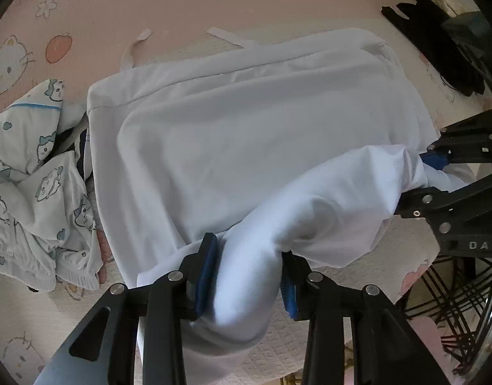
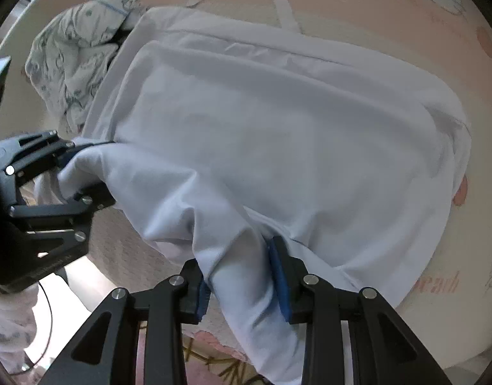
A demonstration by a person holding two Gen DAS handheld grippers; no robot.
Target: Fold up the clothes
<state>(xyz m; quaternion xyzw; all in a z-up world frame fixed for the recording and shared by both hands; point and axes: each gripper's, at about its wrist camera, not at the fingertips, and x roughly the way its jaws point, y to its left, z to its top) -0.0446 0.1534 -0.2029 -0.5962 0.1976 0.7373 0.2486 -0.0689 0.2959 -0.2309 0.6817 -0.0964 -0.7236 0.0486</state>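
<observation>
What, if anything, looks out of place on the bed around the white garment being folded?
The patterned garment lies crumpled beside the white garment, unfolded, and a dark item sits at the far corner. The white garment's near edge is bunched in both grippers' fingers, not flat.

Patterned garment (image 1: 31, 173) left of garment (image 1: 246, 128) on bedsheet (image 1: 117, 6)
</observation>
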